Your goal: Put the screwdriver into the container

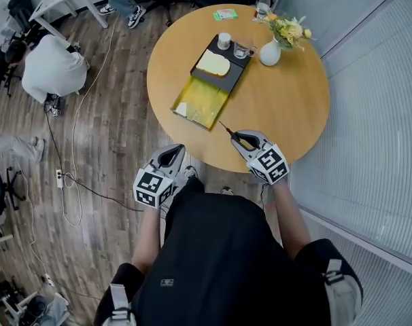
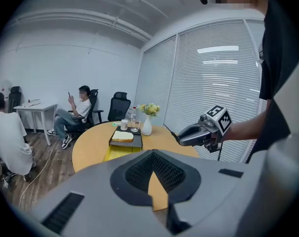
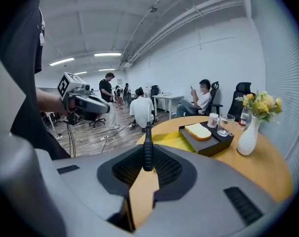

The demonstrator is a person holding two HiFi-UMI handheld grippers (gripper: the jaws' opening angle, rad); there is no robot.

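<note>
My right gripper [image 1: 241, 139] is shut on the black handle of a screwdriver [image 1: 228, 129], held above the round table's near edge. In the right gripper view the screwdriver [image 3: 148, 149] stands up between the pads, its shaft pointing ahead. The yellow container [image 1: 204, 102] lies open on the table just beyond the tip and to its left, against a black tray [image 1: 228, 73]. My left gripper [image 1: 170, 156] hangs off the table's near edge over the floor, its jaws together with nothing in them.
The black tray carries a slice of bread [image 1: 213, 63], a white cup [image 1: 224, 41] and a glass [image 1: 241, 49]. A white vase of flowers [image 1: 270, 51] and a bottle [image 1: 262, 4] stand at the table's far side. People sit at desks beyond; cables [image 1: 73, 182] lie on the wooden floor.
</note>
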